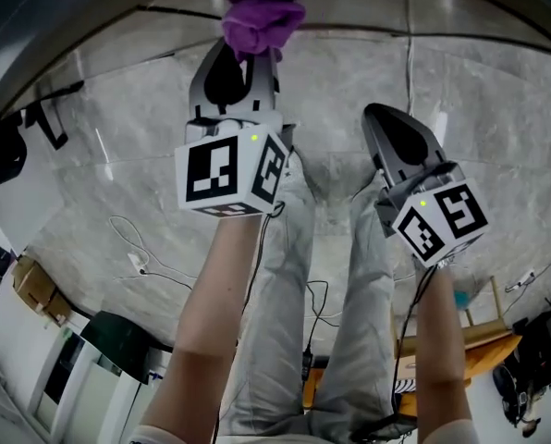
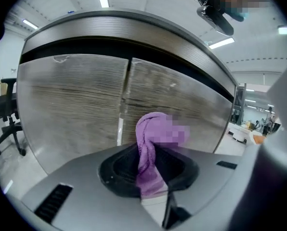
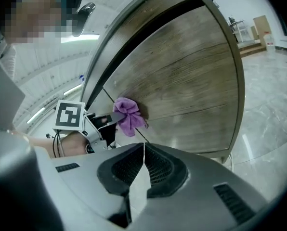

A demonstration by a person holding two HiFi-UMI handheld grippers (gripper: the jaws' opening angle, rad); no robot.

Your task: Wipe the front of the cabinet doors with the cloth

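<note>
A purple cloth (image 1: 260, 18) is bunched in my left gripper (image 1: 243, 58), which is shut on it and presses it against the wood-grain cabinet doors (image 2: 81, 100). In the left gripper view the cloth (image 2: 150, 143) stands up from between the jaws, close to the seam between two doors. In the right gripper view the cloth (image 3: 129, 114) rests against the door front (image 3: 182, 81) with the left gripper (image 3: 110, 121) behind it. My right gripper (image 1: 396, 141) hangs shut and empty to the right, away from the cabinet; its jaws (image 3: 142, 170) meet with nothing between them.
Below me lies a grey marble floor (image 1: 497, 128) with loose cables (image 1: 137, 257). A black office chair (image 2: 6, 114) stands left of the cabinet. A wooden piece of furniture (image 1: 470, 340) and boxes (image 1: 35, 289) sit behind my legs. The cabinet's dark top edge (image 2: 134, 37) overhangs the doors.
</note>
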